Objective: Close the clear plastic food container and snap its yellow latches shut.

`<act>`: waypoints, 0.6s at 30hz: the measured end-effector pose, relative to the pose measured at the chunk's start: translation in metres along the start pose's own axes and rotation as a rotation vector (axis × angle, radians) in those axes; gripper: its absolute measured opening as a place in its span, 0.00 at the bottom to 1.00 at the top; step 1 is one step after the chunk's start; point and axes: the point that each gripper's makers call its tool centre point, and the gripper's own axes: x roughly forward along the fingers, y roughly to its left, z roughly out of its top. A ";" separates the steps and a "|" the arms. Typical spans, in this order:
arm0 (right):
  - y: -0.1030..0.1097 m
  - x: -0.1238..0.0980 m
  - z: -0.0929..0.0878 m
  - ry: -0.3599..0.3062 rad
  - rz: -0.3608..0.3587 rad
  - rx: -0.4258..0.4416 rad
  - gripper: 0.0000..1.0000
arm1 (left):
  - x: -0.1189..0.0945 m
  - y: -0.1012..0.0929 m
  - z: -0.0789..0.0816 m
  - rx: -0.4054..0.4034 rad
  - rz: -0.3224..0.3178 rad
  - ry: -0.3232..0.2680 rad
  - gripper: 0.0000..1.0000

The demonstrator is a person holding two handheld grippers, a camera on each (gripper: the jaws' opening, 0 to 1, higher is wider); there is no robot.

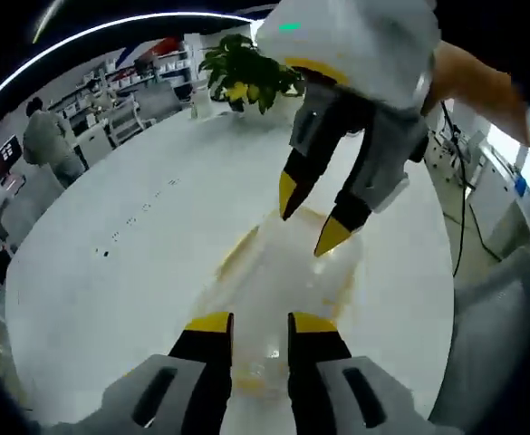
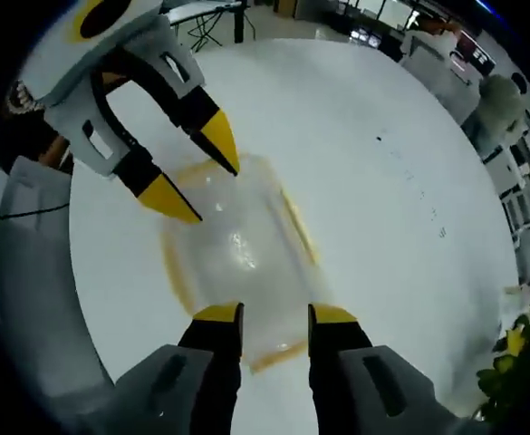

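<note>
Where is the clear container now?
The clear container lies on the white table, between the right gripper and left gripper.

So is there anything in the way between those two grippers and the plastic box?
Nothing visible. The container sits alone on the white table, with both hand-held grippers poised at opposite ends: the right one at its near edge, the left one at the far edge, jaws apart.

The clear container [image 1: 278, 290] is smeared by motion blur — its yellow latches [image 2: 298, 227] read as soft streaks, and whether they are snapped cannot be told. Each gripper's fingertips overlap its near and far edges. A distant person [image 1: 49, 136] is too small to make out.
</note>
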 end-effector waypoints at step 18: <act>-0.004 0.017 0.043 -0.137 0.027 -0.013 0.00 | 0.015 -0.015 0.006 -0.005 -0.096 -0.040 0.00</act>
